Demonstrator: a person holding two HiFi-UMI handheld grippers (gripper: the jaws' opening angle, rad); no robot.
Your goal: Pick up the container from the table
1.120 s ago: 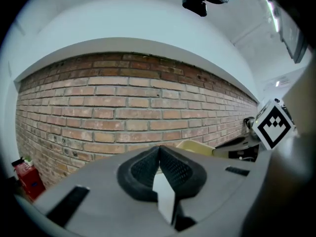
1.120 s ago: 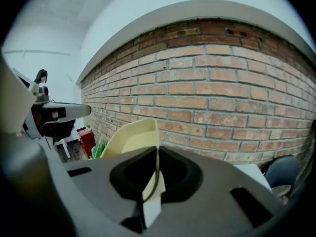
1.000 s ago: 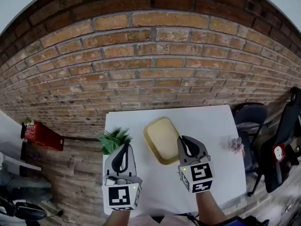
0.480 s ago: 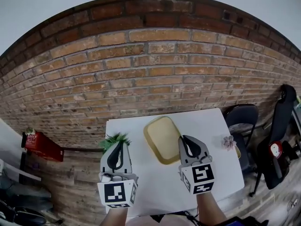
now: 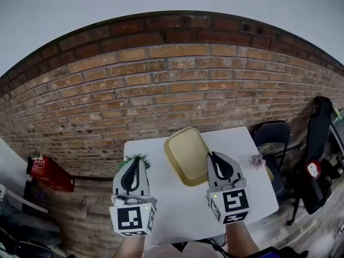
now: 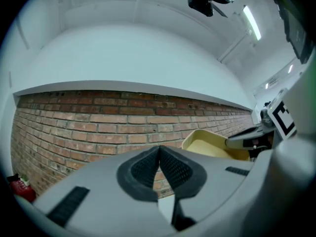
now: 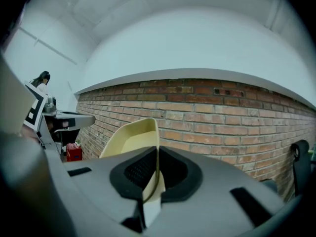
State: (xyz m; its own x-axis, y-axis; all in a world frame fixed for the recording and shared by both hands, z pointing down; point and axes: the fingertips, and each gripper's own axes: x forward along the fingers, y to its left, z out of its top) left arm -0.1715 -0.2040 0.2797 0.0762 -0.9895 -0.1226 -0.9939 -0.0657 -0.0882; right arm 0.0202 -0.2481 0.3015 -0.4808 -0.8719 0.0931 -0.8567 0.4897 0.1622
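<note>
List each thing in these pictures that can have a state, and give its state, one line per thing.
container: lifted clear of the table, held by its rim, nothing inside it.
right gripper: shut on the container, its fingers clamped on the near rim.
left gripper: shut, nothing between its fingers, not touching the container.
table: no longer bearing the container.

Brick wall (image 5: 172,90) at back, white wall (image 5: 161,4) above. Wood floor (image 5: 75,211). White desk (image 5: 177,208) vs wall; black chair (image 5: 271,134) on rt, red box (image 5: 47,172) on lt.
</note>
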